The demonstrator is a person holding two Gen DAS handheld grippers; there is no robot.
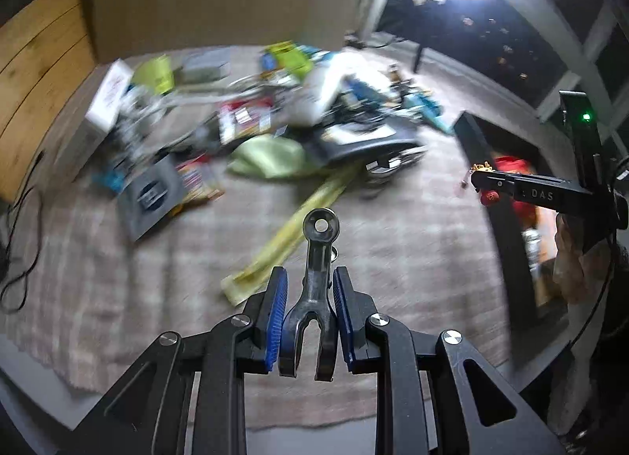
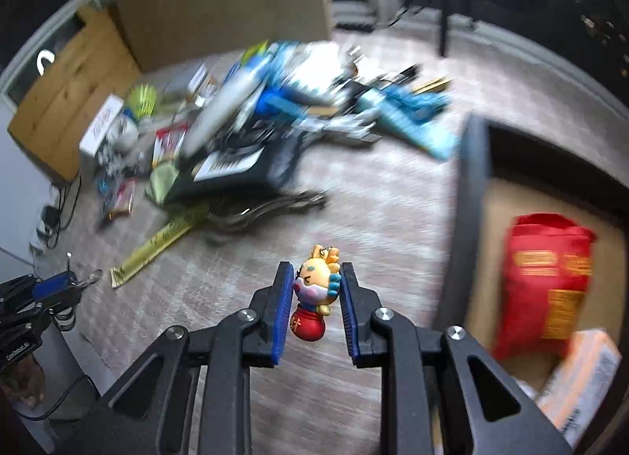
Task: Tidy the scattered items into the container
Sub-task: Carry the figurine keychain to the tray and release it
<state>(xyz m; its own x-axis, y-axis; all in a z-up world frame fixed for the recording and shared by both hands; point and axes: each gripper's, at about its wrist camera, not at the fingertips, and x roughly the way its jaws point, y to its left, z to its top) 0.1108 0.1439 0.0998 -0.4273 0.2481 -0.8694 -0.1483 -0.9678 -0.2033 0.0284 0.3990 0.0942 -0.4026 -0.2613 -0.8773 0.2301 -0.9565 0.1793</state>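
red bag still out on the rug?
No. The red bag lies inside the dark-walled container, beside a pale packet.

Right gripper (image 2: 316, 290) has its jaws around a little cartoon figurine (image 2: 316, 297), yellow head on a red round base. Dark-walled container (image 2: 471, 195) sits just right of it, with a red packet (image 2: 546, 278) inside. The blurry pile of clutter (image 2: 275, 128) lies further back on the carpet (image 2: 373, 219).

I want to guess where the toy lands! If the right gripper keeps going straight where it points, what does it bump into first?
Probably just the bare rug. The right gripper, carrying the little dragon toy, points past the container's dark wall, though depth is hard to judge.
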